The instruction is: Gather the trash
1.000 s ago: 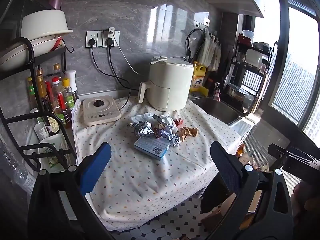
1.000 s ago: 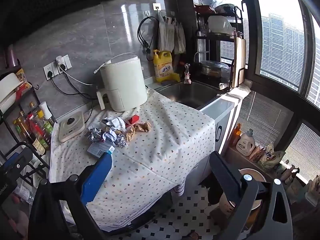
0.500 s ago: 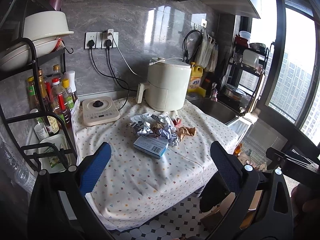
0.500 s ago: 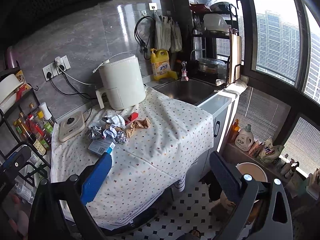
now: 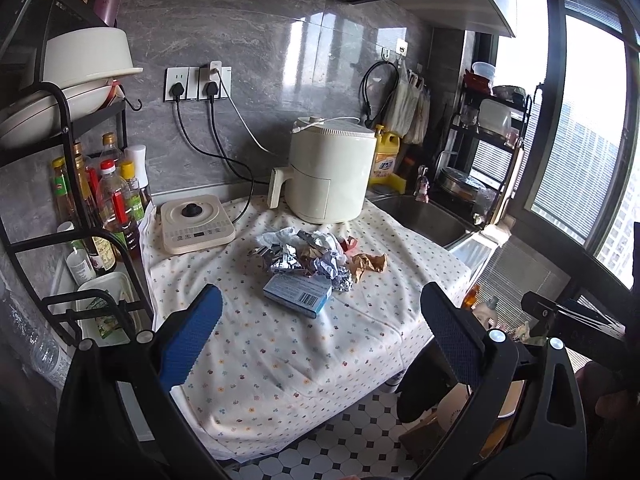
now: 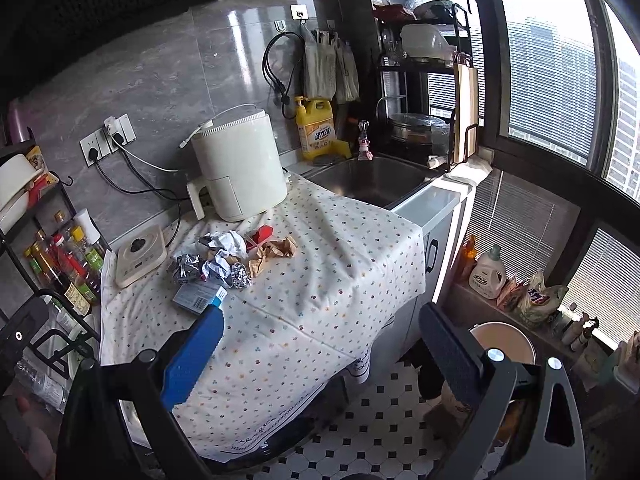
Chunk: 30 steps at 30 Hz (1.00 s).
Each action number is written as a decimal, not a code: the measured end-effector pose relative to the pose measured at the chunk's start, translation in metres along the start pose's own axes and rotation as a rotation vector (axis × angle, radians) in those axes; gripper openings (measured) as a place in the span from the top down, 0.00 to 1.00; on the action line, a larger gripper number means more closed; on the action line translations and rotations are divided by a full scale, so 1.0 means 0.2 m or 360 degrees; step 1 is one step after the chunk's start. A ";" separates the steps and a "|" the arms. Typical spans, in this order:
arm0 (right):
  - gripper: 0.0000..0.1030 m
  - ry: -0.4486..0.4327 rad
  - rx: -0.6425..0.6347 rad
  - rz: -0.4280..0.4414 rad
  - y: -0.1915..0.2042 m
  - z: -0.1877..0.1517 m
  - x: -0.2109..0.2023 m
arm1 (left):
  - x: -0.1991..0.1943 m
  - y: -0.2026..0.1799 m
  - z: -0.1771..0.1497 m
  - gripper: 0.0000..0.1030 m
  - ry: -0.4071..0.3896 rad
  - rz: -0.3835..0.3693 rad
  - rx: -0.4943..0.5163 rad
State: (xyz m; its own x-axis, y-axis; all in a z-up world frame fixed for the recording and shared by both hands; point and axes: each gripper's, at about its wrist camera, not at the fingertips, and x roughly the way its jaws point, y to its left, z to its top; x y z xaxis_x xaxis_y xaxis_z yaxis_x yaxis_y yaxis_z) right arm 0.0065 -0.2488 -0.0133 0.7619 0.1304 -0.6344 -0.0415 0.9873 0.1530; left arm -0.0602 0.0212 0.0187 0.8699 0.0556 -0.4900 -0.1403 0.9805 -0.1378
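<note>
A pile of trash (image 5: 316,252) lies mid-table on the dotted cloth (image 5: 280,352): crumpled white paper, foil balls (image 5: 342,282), brown paper (image 5: 368,262), a red scrap and a flat blue box (image 5: 298,294). My left gripper (image 5: 320,336) is open and hangs short of the box, holding nothing. In the right wrist view the same trash pile (image 6: 228,256) and blue box (image 6: 198,296) sit left of centre. My right gripper (image 6: 320,352) is open over the cloth's front edge, well away from the pile.
A cream air fryer (image 5: 332,172) and a small induction hob (image 5: 196,230) stand behind the pile. A bottle rack (image 5: 100,200) is on the left and a sink (image 6: 372,180) on the right. A round cream-rimmed container (image 6: 504,338) sits on the tiled floor.
Both views have drifted slightly, with the table a little farther off. The trash has not moved and both grippers stay open.
</note>
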 end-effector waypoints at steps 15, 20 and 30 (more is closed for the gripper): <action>0.07 0.0070 -0.0091 0.0001 0.04 -0.01 0.19 | 0.27 0.12 -0.02 0.04 0.0142 -0.0074 -0.0009; 0.07 0.0065 -0.0097 0.0082 0.04 0.03 0.29 | 0.43 0.16 -0.04 0.04 0.0192 -0.0067 -0.0034; 0.15 0.0159 -0.0180 0.0258 0.09 0.15 0.64 | 0.87 0.17 -0.10 0.05 0.0417 0.0000 -0.0178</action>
State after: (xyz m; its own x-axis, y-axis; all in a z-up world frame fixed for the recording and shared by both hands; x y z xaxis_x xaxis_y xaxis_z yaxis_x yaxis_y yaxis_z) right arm 0.1231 -0.2169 -0.0682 0.6717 0.2908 -0.6813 -0.2348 0.9559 0.1765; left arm 0.0766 0.0610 -0.0886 0.7200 -0.0090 -0.6939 -0.2045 0.9527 -0.2246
